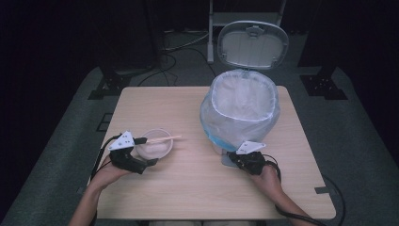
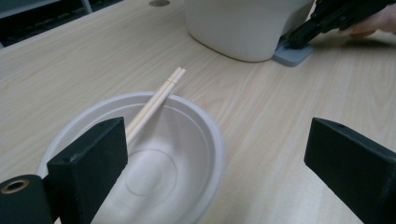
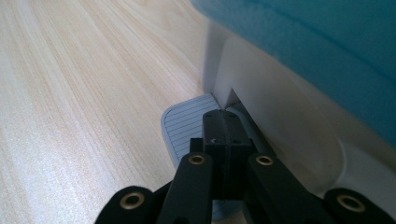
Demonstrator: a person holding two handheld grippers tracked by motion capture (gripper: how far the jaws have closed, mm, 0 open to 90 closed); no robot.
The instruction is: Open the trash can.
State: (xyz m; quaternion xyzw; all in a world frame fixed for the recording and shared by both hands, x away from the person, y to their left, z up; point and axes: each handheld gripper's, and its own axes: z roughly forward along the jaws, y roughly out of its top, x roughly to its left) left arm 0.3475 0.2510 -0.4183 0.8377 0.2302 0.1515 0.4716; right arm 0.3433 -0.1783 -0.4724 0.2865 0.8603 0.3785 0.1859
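1. In the high view we see one wooden table (image 1: 188, 188) holding one white bowl (image 1: 157, 149) at the left and one pedal bin (image 1: 242, 110) at the right, lined with a clear bag, its lid (image 1: 252, 44) standing open. One pair of chopsticks (image 1: 164, 139) lies across the bowl's rim. The left gripper (image 1: 146, 151) is at the bowl's near-left edge; the right gripper (image 1: 231, 161) is at the bin's foot. Cables and dark stand legs lie on the floor behind the table.

2. In the left gripper view we see the left gripper's two black jaws spread wide and released, one over the bowl (image 2: 187, 140) and one over bare table (image 2: 261, 121). The chopsticks (image 2: 156, 100) lean on the bowl's far rim. Beyond stands the bin's white base (image 2: 238, 28), with the right gripper (image 2: 299, 39) pressing on its grey pedal (image 2: 292, 55).

3. In the right gripper view we see the right gripper (image 3: 223, 126) clenched, jaws together with nothing between them, its tip on the ribbed grey pedal (image 3: 184, 123). The bin wall (image 3: 280, 112) stands just beside it, under blue liner (image 3: 317, 42).
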